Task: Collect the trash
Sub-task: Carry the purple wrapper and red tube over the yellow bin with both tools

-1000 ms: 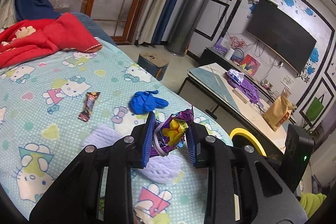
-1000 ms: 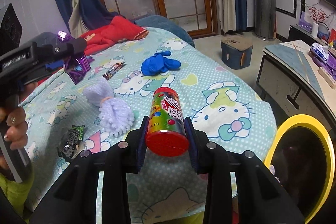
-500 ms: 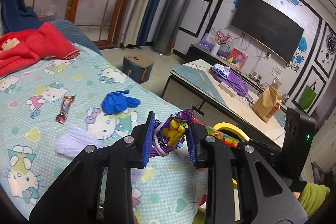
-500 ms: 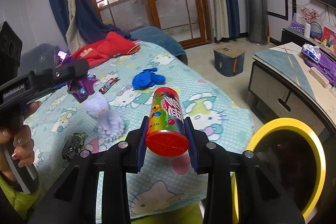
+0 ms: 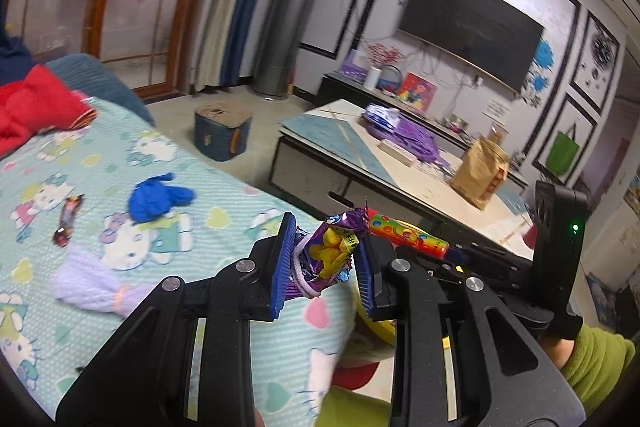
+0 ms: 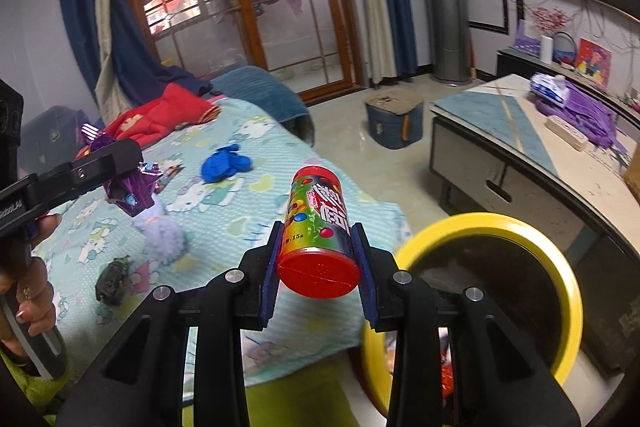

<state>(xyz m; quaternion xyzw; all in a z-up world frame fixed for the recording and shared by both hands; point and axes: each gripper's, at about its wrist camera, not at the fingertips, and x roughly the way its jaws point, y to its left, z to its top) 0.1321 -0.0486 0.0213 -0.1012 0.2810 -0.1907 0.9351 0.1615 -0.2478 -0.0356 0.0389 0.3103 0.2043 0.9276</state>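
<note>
Both hand-held grippers have swung right off the bed toward the yellow-rimmed bin, the left carrying its purple wrapper, the right its candy tube, now nearer the bin.

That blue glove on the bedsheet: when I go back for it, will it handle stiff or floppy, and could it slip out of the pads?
The blue glove lies crumpled with limp fingers, so it is probably floppy and light. It should bunch between the pads rather than roll. Its surface looks smooth, so pinch the thick bunched middle, not one finger.
</note>
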